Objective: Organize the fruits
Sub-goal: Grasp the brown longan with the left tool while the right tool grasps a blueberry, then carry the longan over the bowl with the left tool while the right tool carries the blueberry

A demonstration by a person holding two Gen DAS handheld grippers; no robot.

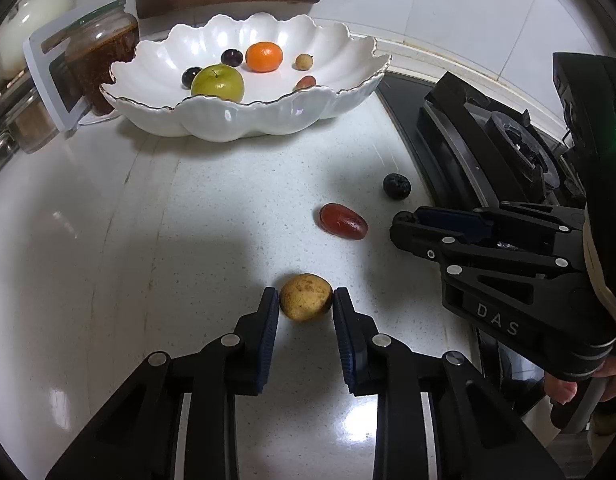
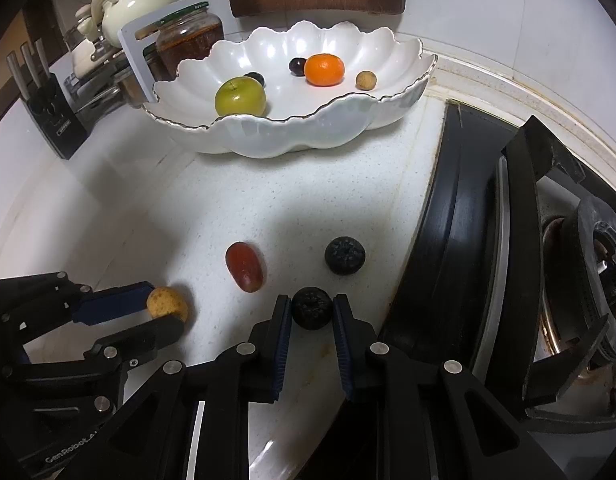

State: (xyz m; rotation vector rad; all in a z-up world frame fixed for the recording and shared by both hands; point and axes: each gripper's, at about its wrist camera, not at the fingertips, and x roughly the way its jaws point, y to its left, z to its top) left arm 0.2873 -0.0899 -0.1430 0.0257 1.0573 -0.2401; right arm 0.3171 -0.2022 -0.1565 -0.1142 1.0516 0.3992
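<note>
two grips at once — left gripper (image 1: 306, 300) pinches the tan fruit (image 1: 306, 303), right gripper (image 2: 311, 307) the dark berry (image 2: 312, 308) — bowl (image 2: 320, 136) far ahead.

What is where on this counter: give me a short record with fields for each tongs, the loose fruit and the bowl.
left tongs: closed on the tan fruit, at counter level
right tongs: closed on a dark berry, at counter level
loose on counter: red grape, second dark berry
bowl: green apple, orange, small tan fruit, dark grapes
right of fruit: stove
</note>
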